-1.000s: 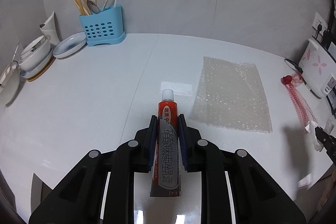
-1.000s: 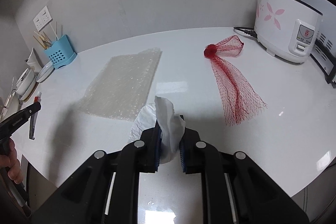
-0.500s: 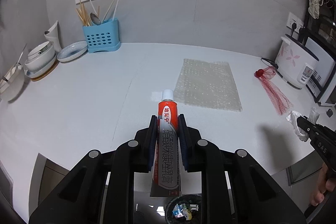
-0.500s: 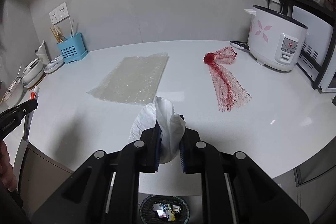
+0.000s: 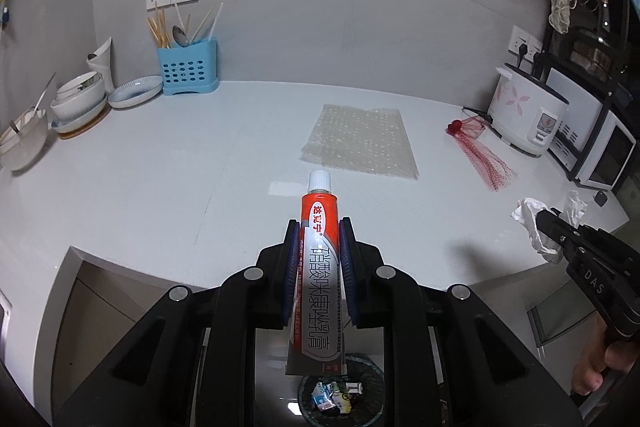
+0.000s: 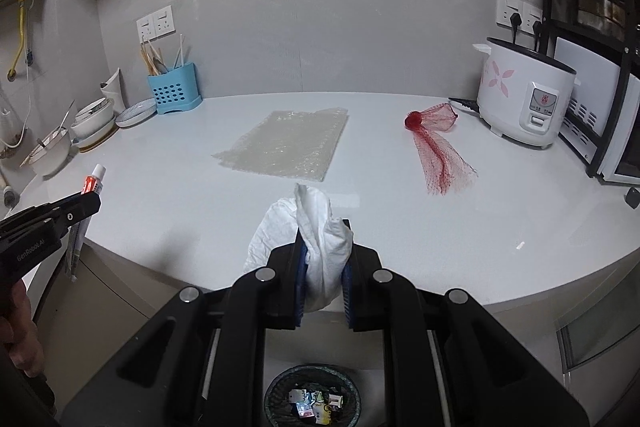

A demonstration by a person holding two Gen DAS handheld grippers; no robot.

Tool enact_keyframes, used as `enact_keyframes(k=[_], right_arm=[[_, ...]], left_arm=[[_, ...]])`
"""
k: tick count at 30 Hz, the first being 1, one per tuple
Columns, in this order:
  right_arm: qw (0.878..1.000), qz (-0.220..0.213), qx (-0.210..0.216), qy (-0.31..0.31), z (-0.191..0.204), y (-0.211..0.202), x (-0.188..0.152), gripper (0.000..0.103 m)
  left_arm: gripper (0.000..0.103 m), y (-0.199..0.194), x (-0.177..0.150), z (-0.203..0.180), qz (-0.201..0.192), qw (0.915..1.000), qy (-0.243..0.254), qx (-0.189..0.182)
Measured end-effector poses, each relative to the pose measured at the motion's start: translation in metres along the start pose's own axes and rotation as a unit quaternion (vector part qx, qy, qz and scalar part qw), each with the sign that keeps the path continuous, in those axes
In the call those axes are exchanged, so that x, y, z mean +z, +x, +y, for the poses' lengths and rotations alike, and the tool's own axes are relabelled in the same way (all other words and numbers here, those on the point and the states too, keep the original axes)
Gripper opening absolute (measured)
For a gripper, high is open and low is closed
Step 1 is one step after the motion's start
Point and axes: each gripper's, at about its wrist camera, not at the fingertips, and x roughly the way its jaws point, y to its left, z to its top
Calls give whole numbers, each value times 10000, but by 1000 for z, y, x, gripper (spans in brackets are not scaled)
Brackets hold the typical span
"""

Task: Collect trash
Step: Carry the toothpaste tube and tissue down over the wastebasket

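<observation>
My left gripper is shut on an orange and silver ointment tube with a white cap, held past the counter's front edge above a round trash bin. My right gripper is shut on a crumpled white tissue, also off the counter edge above the trash bin. A bubble wrap sheet and a red mesh net lie flat on the white counter.
A blue utensil holder, stacked bowls and plates stand at the back left. A white rice cooker and a microwave stand at the right. The bin holds several wrappers.
Both grippers have pulled back and up from the counter, each with its item. The counter edge and the trash bin below have come into view.
</observation>
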Motion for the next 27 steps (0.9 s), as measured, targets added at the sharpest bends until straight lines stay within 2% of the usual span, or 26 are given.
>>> enact_keyframes(k=[6, 12, 15, 19, 27], right_arm=[[9998, -115, 82, -126, 15, -17, -21, 13], [9994, -259, 154, -163, 24, -32, -47, 13], [9993, -287, 191, -166, 28, -36, -64, 13], [9990, -303, 257, -203, 34, -40, -87, 13], [9987, -327, 121, -376, 46, -32, -148, 13]], left_arm=[[19, -19, -29, -13, -91, 9996, 57, -244], [19, -29, -63, -24, -245, 9992, 80, -321], [19, -28, -82, -29, -298, 9992, 64, -261], [19, -27, -109, -34, -321, 9988, 18, -367], [19, -13, -166, -35, -309, 9990, -13, -312]])
